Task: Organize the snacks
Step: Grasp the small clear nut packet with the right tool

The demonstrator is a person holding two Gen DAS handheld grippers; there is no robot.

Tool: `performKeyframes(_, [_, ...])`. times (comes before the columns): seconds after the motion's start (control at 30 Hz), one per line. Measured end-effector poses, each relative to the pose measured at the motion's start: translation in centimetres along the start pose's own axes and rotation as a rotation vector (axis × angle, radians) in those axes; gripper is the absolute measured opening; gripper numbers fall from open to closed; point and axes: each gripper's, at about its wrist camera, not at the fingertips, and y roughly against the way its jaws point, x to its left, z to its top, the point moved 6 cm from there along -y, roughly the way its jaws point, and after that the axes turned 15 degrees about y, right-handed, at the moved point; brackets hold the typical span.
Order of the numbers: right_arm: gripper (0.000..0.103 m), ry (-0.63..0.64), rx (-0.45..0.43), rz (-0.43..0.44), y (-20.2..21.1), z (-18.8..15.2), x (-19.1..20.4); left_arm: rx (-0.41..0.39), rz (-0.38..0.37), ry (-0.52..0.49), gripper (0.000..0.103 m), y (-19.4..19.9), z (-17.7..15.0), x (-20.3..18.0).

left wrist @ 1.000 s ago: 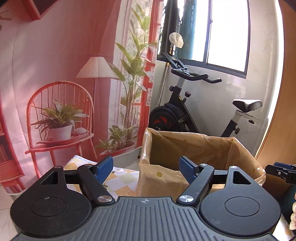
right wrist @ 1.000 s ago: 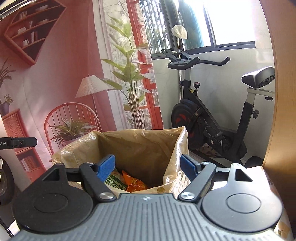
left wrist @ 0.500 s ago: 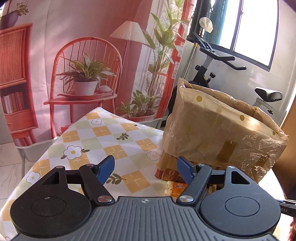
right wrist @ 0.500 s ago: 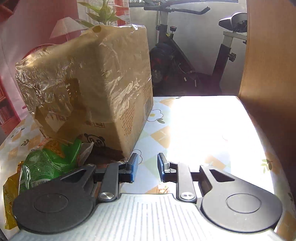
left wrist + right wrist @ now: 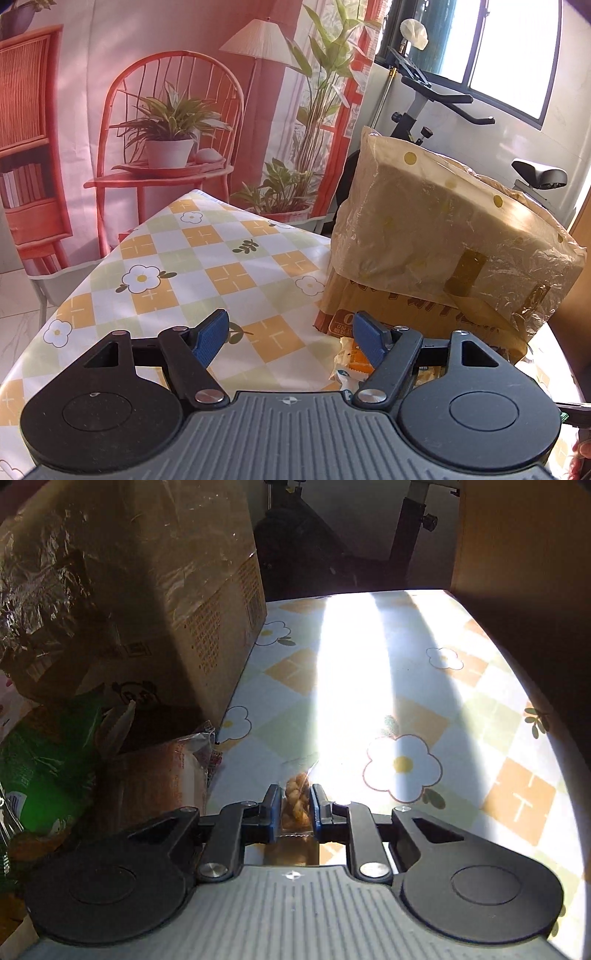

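One cardboard box (image 5: 424, 306) stands on the surface (image 5: 192, 254), which wears a checked flower cloth; a brownish plastic bag liner (image 5: 443, 221) is draped over the box's top and hangs partway down its sides. From both wrist views the box's inside is hidden, so what it holds can't be told.

Right hand-held gripper (image 5: 293, 808): jaws have just been closing and now pinch a small clear packet of twisted fried dough (image 5: 295, 801) between the pads — packet sits low over the surface, just to the right of the box's near corner, in a strip of sunlight. Its clear wrapper end sticks out fwd past the fingertips.

Left hand-held gripper (image 5: 290, 338): jaws apart, nothing between the pads. It hangs over the cloth just left of the box's front; an orange-and-white snack packet (image 5: 354, 365) lies at the foot of the box, partly behind the right finger.

More snacks lie loose on the surface beside the box in the right wrist view — a green bag (image 5: 40, 775) and a brownish wrapped pack (image 5: 155, 775) next to it, both touching or v. near the box's base.
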Motion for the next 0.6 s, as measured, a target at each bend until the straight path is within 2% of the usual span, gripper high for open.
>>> performKeyframes(0.4, [0.018, 0.081, -0.161, 0.017, 4.1, 5.0, 3.6, 0.014, -0.039, -0.012, 0.075, 0.3, -0.5, -0.3])
performKeyframes(0.6, [0.018, 0.075, -0.236, 0.062, 7.0, 6.3, 5.1, 0.070, -0.097, -0.049, 0.075, 0.7, -1.5, -0.7])
